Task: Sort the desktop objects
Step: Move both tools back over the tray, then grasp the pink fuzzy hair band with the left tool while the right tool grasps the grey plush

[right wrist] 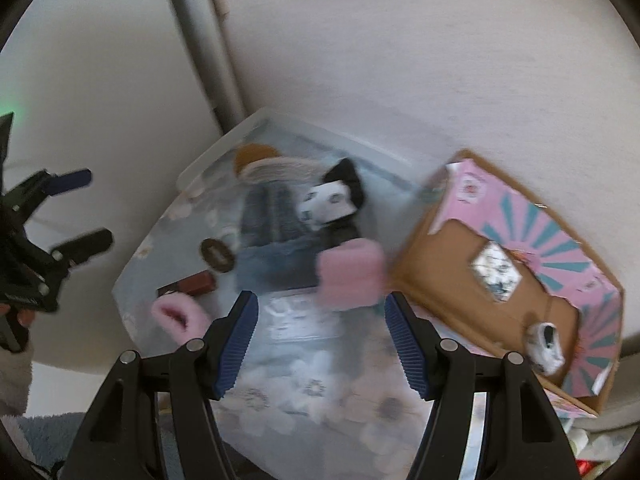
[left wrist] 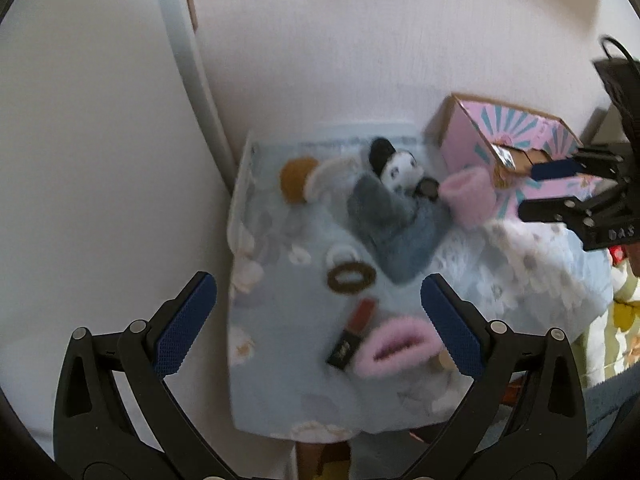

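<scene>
A small table with a pale blue flowered cloth (left wrist: 280, 392) holds loose objects. In the left wrist view I see a pink fluffy hair clip (left wrist: 394, 346), a lipstick (left wrist: 354, 334), a brown hair tie (left wrist: 351, 278), grey-blue fluffy socks (left wrist: 394, 224), a panda plush (left wrist: 396, 168), a pink roll (left wrist: 472, 196) and a mustard pom-pom (left wrist: 296, 178). A pink cardboard box (right wrist: 516, 276) stands open at the right. My left gripper (left wrist: 318, 324) is open above the lipstick and clip. My right gripper (right wrist: 322, 344) is open and empty, just short of the pink roll (right wrist: 350, 276).
White walls and a grey pole (left wrist: 188, 64) stand behind the table. The box holds a small white item (right wrist: 546, 346) and a printed packet (right wrist: 496, 276). The right gripper shows at the box in the left view (left wrist: 560, 188). Yellow-patterned fabric (left wrist: 624, 320) lies at the right.
</scene>
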The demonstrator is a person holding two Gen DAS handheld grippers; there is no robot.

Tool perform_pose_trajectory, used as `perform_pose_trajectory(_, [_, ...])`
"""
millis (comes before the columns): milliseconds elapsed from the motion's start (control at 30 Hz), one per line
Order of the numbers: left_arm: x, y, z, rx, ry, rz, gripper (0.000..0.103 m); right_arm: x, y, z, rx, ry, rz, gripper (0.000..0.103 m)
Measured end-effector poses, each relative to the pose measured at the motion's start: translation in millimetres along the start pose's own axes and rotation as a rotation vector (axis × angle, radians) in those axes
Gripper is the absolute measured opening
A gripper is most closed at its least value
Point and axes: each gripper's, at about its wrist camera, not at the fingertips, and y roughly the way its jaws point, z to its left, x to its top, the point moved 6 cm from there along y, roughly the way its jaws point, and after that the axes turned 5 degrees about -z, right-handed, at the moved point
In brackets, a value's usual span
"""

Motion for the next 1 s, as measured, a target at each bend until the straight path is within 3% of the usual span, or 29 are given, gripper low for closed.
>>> perform_pose_trajectory(167, [-28.4, 4.7, -31.1, -0.031, 0.097, -0.049, 0.101, -0.6, 23.4, 20.7, 0.005, -0.074, 0.046, 0.062])
perform_pose_trajectory(367, [-62.1, 38.8, -60.2, -0.049, 0.2, -0.013, 0.088, 8.8, 60.3, 37.4, 0.05, -0.123, 0.082, 0.062])
perform_pose_trajectory(567, [-80.3, 50.5, -71.1, -0.084, 0.227, -0.011, 0.085, 11.6, 97.5, 49.7, 0.07, -0.191, 0.122, 0.062])
perform_pose_trajectory(867, [-88.8, 57.7, -71.9, -0.141, 0.219, -0.005, 0.077, 10.0, 118.2, 54.9, 0.08, -0.199, 0.144, 0.062])
perform_pose_trajectory(1000, [-86.1, 60.3, -70.6, -0.154, 0.212, -0.007, 0.061, 13.0, 123.8, 53.8, 0.058, -0.208, 0.149, 0.062])
